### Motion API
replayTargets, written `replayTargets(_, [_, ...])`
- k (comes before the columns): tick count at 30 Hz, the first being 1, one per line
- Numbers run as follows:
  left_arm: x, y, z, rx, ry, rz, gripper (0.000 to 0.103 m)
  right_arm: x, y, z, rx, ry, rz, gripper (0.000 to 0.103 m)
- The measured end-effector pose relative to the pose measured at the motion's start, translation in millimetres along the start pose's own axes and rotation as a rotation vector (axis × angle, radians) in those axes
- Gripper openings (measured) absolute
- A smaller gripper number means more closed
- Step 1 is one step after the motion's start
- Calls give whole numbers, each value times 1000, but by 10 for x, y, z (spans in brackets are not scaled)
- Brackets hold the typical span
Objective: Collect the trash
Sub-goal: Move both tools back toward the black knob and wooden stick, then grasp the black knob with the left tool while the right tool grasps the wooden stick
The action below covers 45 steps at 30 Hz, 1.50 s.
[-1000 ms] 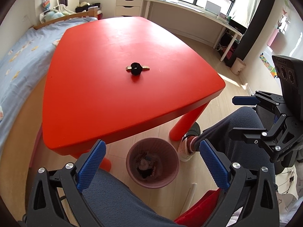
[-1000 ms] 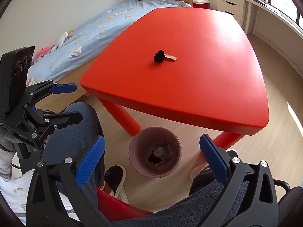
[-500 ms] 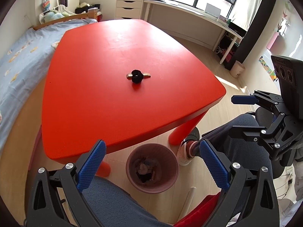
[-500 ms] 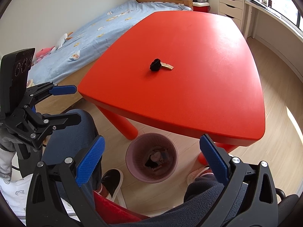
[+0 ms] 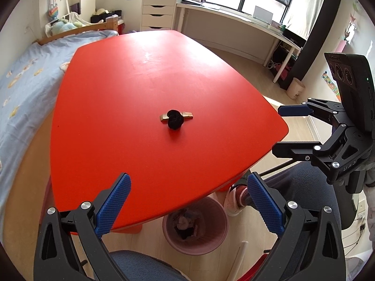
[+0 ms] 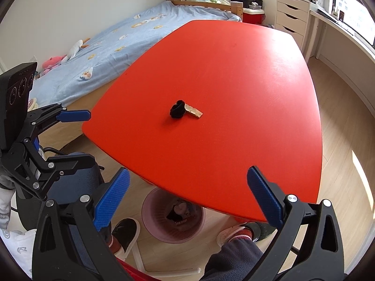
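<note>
- Left wrist view: the left claw is seen raised and carried forward over the near edge of the table since a second ago, held wide open and empty; the reach for the black wad and gold wrapper, at 12 o'clock, seems begun. The bin sits below the edge at 6 o'clock.
- Right wrist view: the right claw is likewise advanced, open, empty. Bare tabletop surrounds the trash; the corner at 9 o'clock is cleared.

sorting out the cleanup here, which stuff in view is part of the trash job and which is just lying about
Part of the job:
black wad
gold wrapper
pink bin
left gripper, open
right gripper, open

Just lying about:
red table
bed
white drawers
plush toys
</note>
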<state>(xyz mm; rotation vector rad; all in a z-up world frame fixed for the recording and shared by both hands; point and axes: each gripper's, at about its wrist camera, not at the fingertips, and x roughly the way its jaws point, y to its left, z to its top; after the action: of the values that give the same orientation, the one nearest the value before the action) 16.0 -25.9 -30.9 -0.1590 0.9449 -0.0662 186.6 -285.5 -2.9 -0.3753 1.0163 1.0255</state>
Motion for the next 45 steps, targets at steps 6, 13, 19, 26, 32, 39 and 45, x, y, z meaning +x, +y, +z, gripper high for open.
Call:
replayTargets(6, [177,37,173,18,8,12,95,180,-139,307,-22,5,-4,98])
replayTargets(13, [435,76,334,21,28,22,95,461,-254,564,-43,41,-6,98])
replayTargets(19, [681,93,432,26,52,30,95,662,-362,695,-45,72,-27,98])
replayTargets(26, [916,107,484,18,59,45,95,796,-467,783,-38,87,-39,98])
replayTargets(32, [1022,111,520,10,47,60,95,847,-548,785,-26,93,-43,98])
replayTargets(39, [1096,74,538,0,44,77,78,884,-578,787,-20,95,-40,98])
replayTargets(45, [1123,81,564,-1,46,83,59,912,-595,786,-20,94,-36,98])
